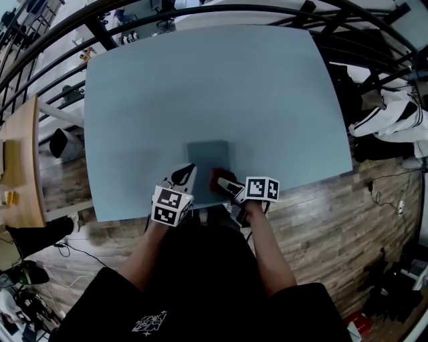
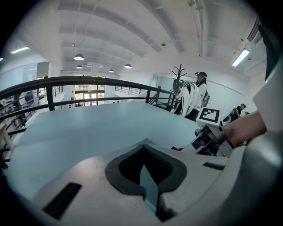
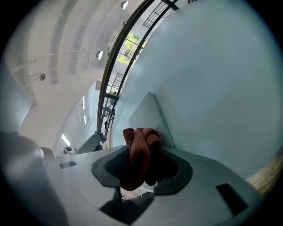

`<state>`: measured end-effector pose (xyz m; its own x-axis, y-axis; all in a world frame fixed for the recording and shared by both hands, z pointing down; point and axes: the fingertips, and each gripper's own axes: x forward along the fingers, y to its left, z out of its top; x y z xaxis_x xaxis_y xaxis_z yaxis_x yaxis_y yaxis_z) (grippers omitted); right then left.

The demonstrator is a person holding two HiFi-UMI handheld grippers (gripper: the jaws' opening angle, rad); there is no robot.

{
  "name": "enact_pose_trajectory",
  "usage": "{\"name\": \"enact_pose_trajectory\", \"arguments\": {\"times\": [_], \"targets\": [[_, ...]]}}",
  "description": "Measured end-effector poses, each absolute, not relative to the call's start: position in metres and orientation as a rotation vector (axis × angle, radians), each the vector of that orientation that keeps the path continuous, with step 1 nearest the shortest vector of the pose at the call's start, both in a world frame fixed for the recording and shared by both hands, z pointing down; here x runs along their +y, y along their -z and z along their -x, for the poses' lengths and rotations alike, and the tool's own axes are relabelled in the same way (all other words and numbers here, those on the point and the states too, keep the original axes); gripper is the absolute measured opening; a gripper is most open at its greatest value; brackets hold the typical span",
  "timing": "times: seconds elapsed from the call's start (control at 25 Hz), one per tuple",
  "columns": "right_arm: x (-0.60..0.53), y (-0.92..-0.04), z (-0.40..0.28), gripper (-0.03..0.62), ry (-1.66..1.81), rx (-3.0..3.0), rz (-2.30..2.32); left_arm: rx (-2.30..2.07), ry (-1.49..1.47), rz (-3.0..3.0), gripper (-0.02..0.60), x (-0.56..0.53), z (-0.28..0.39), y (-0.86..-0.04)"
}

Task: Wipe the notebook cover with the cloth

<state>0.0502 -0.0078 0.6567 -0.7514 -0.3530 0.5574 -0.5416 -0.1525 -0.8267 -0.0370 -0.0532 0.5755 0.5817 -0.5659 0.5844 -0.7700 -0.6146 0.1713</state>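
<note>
A grey-blue notebook (image 1: 208, 155) lies flat near the front edge of the pale blue table (image 1: 200, 87). My left gripper (image 1: 186, 173) sits at its near left corner, jaws shut on a thin blue edge of the notebook (image 2: 148, 184); the notebook's corner (image 2: 144, 142) pokes out beyond them. My right gripper (image 1: 221, 180) is at the near right corner, shut on a bunched red cloth (image 3: 140, 151). The cloth (image 1: 218, 178) hangs just over the notebook's near edge (image 3: 148, 115). The left gripper view shows the right gripper (image 2: 208, 139) close by on its right.
The table's front edge (image 1: 221, 206) runs just under both grippers, with wood floor (image 1: 321, 220) below. A black railing (image 1: 200, 12) curves round the far side. A wooden desk (image 1: 20, 160) stands at the left, and white and black clothing (image 1: 394, 117) at the right.
</note>
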Motion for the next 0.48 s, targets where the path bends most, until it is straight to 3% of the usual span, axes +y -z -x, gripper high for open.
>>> {"name": "enact_pose_trajectory", "arguments": {"times": [0.48], "targets": [[-0.009,-0.658,-0.086,0.147,-2.053,-1.936,-1.103,-1.060,-0.689,-2.414,0.008,-0.052,0.016,-0.578]]}}
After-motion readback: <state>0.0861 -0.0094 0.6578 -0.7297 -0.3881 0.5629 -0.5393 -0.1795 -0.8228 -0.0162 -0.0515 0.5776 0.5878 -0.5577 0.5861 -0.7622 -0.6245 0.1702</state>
